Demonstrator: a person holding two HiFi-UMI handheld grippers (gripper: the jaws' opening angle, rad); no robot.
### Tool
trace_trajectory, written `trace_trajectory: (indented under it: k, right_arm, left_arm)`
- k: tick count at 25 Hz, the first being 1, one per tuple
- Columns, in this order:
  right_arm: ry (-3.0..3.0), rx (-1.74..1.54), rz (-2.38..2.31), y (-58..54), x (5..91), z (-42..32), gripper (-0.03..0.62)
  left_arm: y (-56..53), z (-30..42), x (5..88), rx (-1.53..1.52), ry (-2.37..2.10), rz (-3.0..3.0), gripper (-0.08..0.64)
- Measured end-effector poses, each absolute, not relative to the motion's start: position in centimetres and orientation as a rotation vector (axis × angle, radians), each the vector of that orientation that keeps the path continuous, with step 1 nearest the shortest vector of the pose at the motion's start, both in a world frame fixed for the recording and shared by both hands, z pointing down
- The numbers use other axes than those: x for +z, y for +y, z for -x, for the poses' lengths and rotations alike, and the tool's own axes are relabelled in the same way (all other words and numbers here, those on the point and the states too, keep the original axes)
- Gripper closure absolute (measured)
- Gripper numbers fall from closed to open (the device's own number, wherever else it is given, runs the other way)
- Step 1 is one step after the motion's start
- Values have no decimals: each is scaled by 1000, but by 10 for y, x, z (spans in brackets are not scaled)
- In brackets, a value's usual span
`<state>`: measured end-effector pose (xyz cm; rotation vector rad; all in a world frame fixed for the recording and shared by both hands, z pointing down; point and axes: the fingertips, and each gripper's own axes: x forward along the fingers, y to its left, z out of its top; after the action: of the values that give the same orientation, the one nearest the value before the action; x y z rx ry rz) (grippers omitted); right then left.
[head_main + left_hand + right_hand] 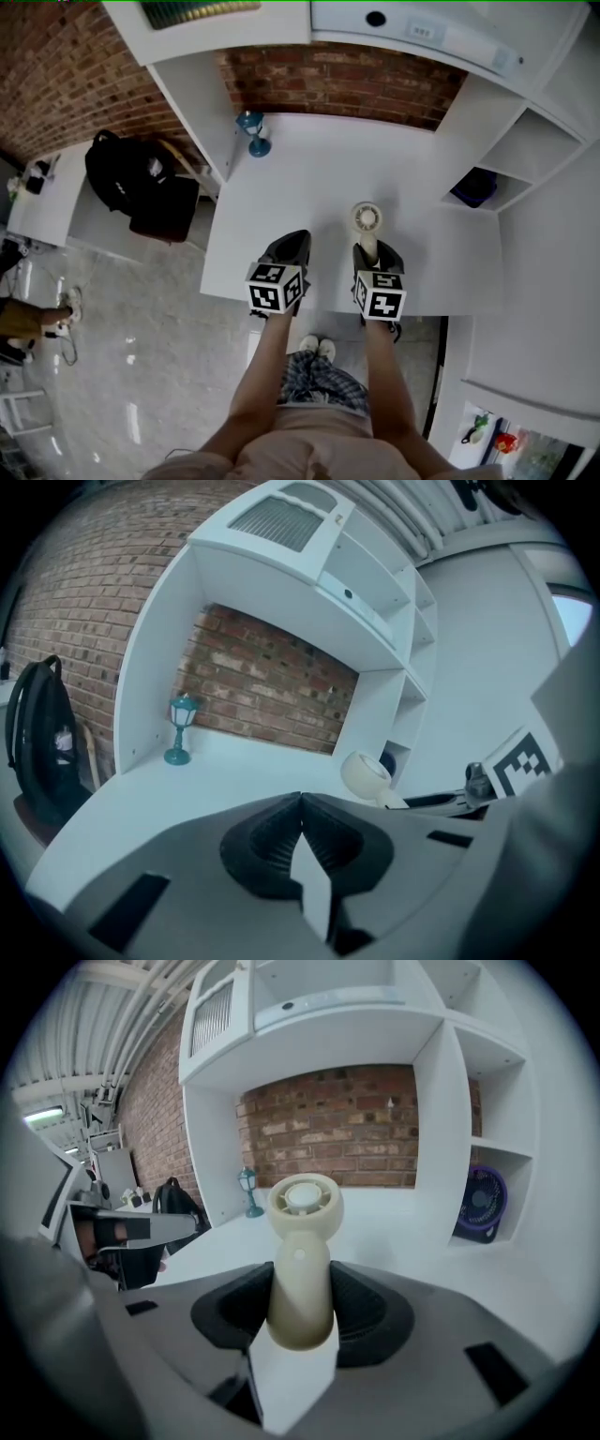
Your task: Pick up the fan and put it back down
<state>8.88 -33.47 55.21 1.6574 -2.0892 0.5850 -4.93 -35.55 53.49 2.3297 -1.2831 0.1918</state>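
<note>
Grip nearest the lens: right gripper [300,1309] is clenched on the cream handle of the fan [302,1251], one ribbed pad pressing each side, with the handle's end sticking out towards the camera.
Fan position: held at a tilt with its round head pointing away from the person. In the head view it hangs over the near part of the desk [309,178], and it appears to be lifted clear of the surface rather than resting on it.
Other tong: left gripper [301,801] is squeezed closed with nothing between its jaws. In the head view it sits at about 9 o'clock from the right gripper, close beside it and not touching the fan.
Desk surroundings: from the fan in the head view, a small teal lamp [251,132] stands at 11 o'clock by the brick wall [347,84]. A purple fan [473,187] sits in a shelf cubby at 2 o'clock. A black backpack [122,173] is off the desk at 9 o'clock.
Done so far: the pick-up looks complete, with a firm one-handed hold.
Left to do: the fan is not yet back down. It has to be lowered onto the desk and the jaws let go.
</note>
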Motion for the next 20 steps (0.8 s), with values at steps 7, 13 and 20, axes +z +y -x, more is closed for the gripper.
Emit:
trace_trajectory:
  k: [7, 13, 20]
  right_arm:
    - [-2261, 386, -1797, -334, 463, -100, 390]
    - [-2358, 203, -1906, -323, 398, -113, 390]
    - [-2361, 210, -1893, -320, 396, -116, 390]
  left_arm:
    - [-362, 50, 468, 97, -1358, -2440, 532]
    - [-363, 49, 407, -27, -1399, -2539, 532]
    - [-358, 42, 405, -33, -1387, -2535, 532]
